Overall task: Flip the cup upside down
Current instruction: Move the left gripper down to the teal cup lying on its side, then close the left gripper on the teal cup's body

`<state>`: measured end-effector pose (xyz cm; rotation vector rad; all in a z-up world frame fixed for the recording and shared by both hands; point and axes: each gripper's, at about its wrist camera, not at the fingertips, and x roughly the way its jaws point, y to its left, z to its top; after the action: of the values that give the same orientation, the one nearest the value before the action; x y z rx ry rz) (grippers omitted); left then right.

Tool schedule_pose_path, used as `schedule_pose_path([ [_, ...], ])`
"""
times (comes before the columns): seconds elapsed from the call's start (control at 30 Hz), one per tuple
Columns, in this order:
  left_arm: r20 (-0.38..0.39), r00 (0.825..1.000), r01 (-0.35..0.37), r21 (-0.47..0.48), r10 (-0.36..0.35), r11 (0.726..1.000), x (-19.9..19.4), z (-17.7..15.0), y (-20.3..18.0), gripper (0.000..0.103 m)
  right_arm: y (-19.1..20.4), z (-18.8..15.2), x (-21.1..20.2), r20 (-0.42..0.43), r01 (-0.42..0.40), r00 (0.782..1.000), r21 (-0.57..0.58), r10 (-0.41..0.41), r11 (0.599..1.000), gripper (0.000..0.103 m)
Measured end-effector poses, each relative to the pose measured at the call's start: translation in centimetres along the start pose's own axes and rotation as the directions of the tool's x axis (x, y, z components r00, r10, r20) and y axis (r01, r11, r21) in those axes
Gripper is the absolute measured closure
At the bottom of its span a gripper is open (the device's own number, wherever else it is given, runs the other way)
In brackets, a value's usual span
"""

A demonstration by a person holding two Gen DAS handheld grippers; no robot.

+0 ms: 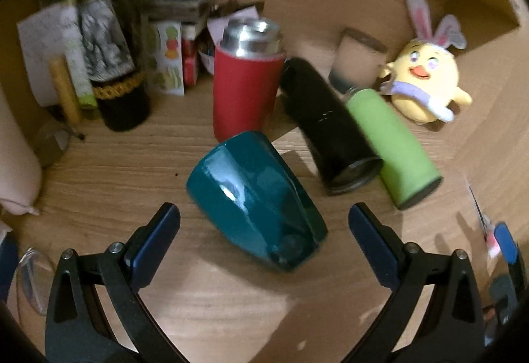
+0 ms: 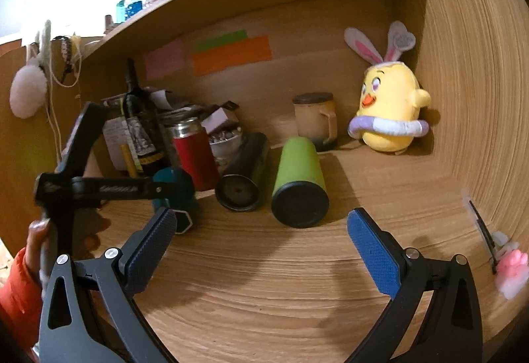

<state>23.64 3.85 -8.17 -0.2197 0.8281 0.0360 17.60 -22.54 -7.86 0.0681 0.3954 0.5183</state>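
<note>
Midway through the flip at best: teal cup (image 1: 254, 197) tilted on its side mid-bench, between spread fingers of left gripper (image 1: 264, 224) without touching, mouth not yet down; right gripper (image 2: 261, 230) spread too, holding nothing.

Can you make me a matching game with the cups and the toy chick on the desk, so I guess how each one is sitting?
Things:
1. shiny teal cup
2. red tumbler with a silver top
3. lime green cylinder bottle
4. yellow plush chick with bunny ears

States:
A. lying beside the black bottle
B. standing upright
C. in the far right corner
D. tipped over between the open left gripper fingers

Pairs: 1-D, 2-B, 3-A, 4-C
</note>
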Motion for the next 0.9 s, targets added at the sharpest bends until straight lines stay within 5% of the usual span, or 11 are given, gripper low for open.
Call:
schedule_pose_path([
  [0.13, -0.052, 0.999, 0.009, -0.045, -0.011, 0.999, 2.0, 0.7, 0.6, 0.002, -0.8, -0.1, 0.5, -0.009, 0.000, 1.000, 0.013, 0.000, 1.000, 0.000],
  [0.27, -0.060, 0.998, 0.005, -0.056, -0.009, 0.998, 2.5, 0.8, 1.1, 0.021, -1.2, -0.2, 0.7, -0.009, -0.002, 1.000, 0.026, 0.002, 1.000, 0.000],
  [0.43, -0.073, 0.995, 0.058, -0.066, -0.062, 0.996, 2.3, 0.2, 1.3, 0.033, -1.2, -0.3, 0.6, -0.013, -0.008, 1.000, 0.032, 0.009, 0.999, 0.000],
  [0.9, -0.080, 0.992, 0.103, 0.003, -0.102, 0.995, -1.8, -4.6, -0.2, 0.035, 0.7, -0.9, -1.3, 0.000, -0.017, 1.000, 0.014, 0.017, 1.000, 0.000],
])
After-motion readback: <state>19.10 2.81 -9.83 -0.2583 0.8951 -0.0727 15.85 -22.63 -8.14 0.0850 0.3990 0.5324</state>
